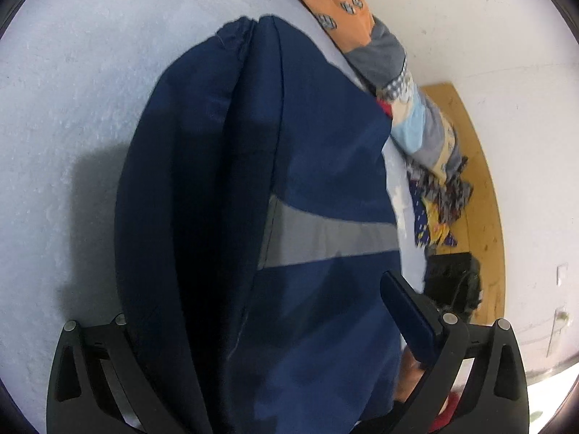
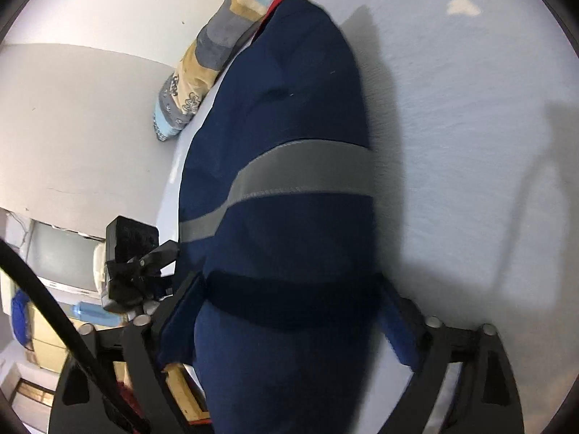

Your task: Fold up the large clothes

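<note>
We see a large navy-blue garment with a grey reflective band (image 1: 289, 166) lying folded lengthwise on the pale blue-white bench (image 1: 72, 108), running away from both cameras toward the far edge. In the left wrist view the grey band crosses the cloth about halfway down, and a thick rolled fold runs along its left side.

Our left gripper (image 1: 267, 311) stands wide apart with the garment lying between its fingers; the right-hand blue pad (image 1: 409, 318) sits clear on top of the cloth, while the left finger is mostly hidden behind the fold, so we cannot tell whether it touches. Nothing looks pinched.

Our right gripper (image 2: 289, 325) is likewise spread wide, its blue pads on either side of the garment (image 2: 289, 126); the cloth fills the gap, and the pads lie close against its sides without visibly squeezing it.

Along the far edge of the bench lies a patchwork fabric in orange, grey and light blue (image 1: 362, 18), just beside the garment's far end. Beyond the bench in the left wrist view is a strip of wooden floor (image 1: 485, 181). In the right wrist view a black device on a mount (image 2: 134, 253) sits near the bench edge.
</note>
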Demonstrator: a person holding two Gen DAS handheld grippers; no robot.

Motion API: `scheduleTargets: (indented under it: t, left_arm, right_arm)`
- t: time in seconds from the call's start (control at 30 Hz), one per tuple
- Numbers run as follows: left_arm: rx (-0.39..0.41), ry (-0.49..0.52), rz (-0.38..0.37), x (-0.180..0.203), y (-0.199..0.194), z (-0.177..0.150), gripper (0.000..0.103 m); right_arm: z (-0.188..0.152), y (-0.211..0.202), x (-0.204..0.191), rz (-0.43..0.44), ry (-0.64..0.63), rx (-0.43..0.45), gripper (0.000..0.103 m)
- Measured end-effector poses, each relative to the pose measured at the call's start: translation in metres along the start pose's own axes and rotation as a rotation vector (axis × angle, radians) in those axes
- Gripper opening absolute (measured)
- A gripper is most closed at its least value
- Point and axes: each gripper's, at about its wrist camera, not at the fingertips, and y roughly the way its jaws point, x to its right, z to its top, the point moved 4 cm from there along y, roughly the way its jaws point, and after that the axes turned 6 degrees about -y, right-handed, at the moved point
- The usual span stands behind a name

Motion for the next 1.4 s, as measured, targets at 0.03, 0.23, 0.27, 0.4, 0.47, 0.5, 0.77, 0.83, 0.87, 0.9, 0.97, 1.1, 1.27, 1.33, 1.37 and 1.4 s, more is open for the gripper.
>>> scheduleTargets:
  t: [0.03,0.23,0.27,0.4,0.47,0.5,0.77,0.83,0.87,0.9,0.97,1.1,1.27,1.33,1.37,1.4]
  left_arm:
    - [0.022,0.018,0.029,0.005,-0.001,-0.001,0.09]
    - [0.112,0.239,0.404,0.037,0.003,-0.019,0.052]
    - [0.129,0.263,0.43,0.042,0.002,-0.021,0.048]
    - [0.201,0.347,0.489,0.071,-0.006,-0.034,0.032]
    - [0.229,0.37,0.482,0.087,-0.012,-0.042,0.029]
    - [0.235,0.375,0.467,0.094,-0.014,-0.047,0.027]
    - [0.263,0.475,0.376,0.145,-0.019,-0.104,0.026]
    - [0.276,0.498,0.364,0.158,-0.013,-0.124,0.026]
    - [0.28,0.505,0.357,0.163,-0.009,-0.133,0.026]
    - [0.281,0.508,0.352,0.166,-0.004,-0.139,0.026]
    - [0.282,0.505,0.356,0.169,0.01,-0.155,0.025]
    - [0.261,0.519,0.45,0.153,0.05,-0.165,0.025]
    - [0.282,0.498,0.545,0.132,0.062,-0.152,0.035]
    - [0.287,0.514,0.561,0.131,0.06,-0.153,0.043]
    - [0.293,0.528,0.576,0.131,0.06,-0.154,0.043]
    - [0.296,0.531,0.578,0.129,0.06,-0.155,0.045]
  right_arm:
    - [0.002,0.005,-0.003,-0.001,-0.013,0.001,0.1]
    - [-0.001,0.018,-0.033,-0.194,-0.232,-0.015,0.082]
    - [-0.003,0.016,-0.039,-0.237,-0.269,-0.019,0.075]
    - [-0.014,0.001,-0.068,-0.353,-0.413,0.008,0.062]
    - [-0.019,-0.01,-0.079,-0.375,-0.443,0.022,0.059]
    - [-0.023,-0.019,-0.086,-0.389,-0.469,0.037,0.058]
    - [-0.049,-0.102,-0.102,-0.439,-0.529,0.105,0.056]
    - [-0.055,-0.119,-0.1,-0.449,-0.543,0.12,0.056]
    - [-0.06,-0.128,-0.097,-0.451,-0.543,0.124,0.056]
    - [-0.064,-0.136,-0.093,-0.455,-0.54,0.128,0.056]
    - [-0.07,-0.145,-0.084,-0.473,-0.548,0.133,0.056]
    - [-0.07,-0.142,-0.048,-0.52,-0.53,0.109,0.056]
    - [-0.059,-0.12,0.028,-0.515,-0.238,0.01,0.084]
    - [-0.058,-0.126,0.038,-0.491,-0.149,0.0,0.086]
    - [-0.058,-0.13,0.038,-0.491,-0.138,0.0,0.086]
    - [-0.059,-0.134,0.035,-0.506,-0.145,-0.002,0.086]
